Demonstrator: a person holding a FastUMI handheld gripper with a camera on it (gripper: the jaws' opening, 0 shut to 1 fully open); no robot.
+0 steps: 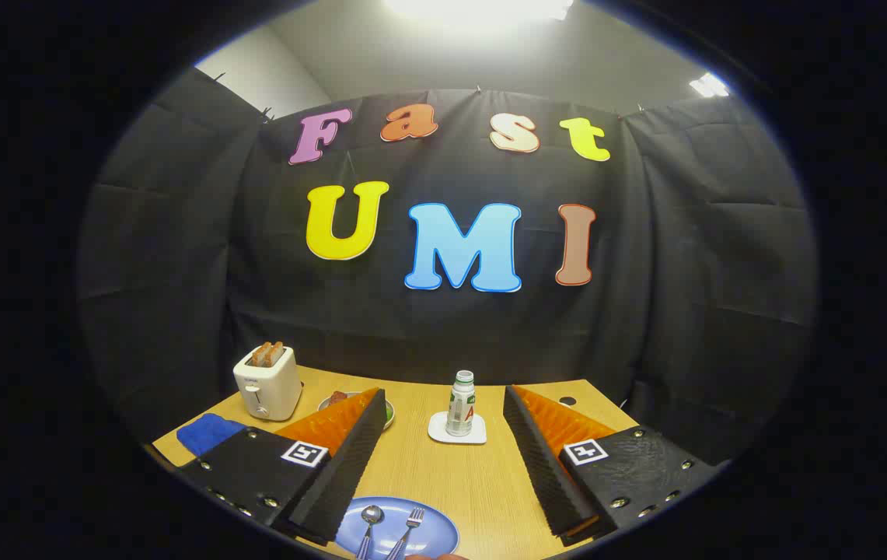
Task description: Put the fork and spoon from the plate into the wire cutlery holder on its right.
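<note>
From my remote seat the gripper point(443, 459) is hovering over the wooden table point(482, 482) with its fingers spread wide apart, nothing between them but bare tabletop.

The blue plate point(431, 529) sits low down, just below and between the finger bases, closer to the left finger. On it lie the spoon point(371, 519) and the fork point(410, 523), side by side, spoon on the left, both with their heads pointing away from me and handles running toward me. They're near each other but not touching as far as I can tell. The left finger's lower end overlaps the plate's left rim, so part of the plate is hidden there, and the near part of the plate plus the handle ends are cut off.

Beyond the fingers, about in the middle of the gap, a small bottle point(460, 403) stands upright on a white coaster point(457, 429). Off to the left there's a white toaster point(267, 383) with toast sticking out, a blue cloth point(206, 432) near the table edge, and a small dish point(334, 401) mostly hidden behind the left finger, so I can't make out what's on it. A little dark round spot point(567, 400) on the table sits past the right finger.
</note>
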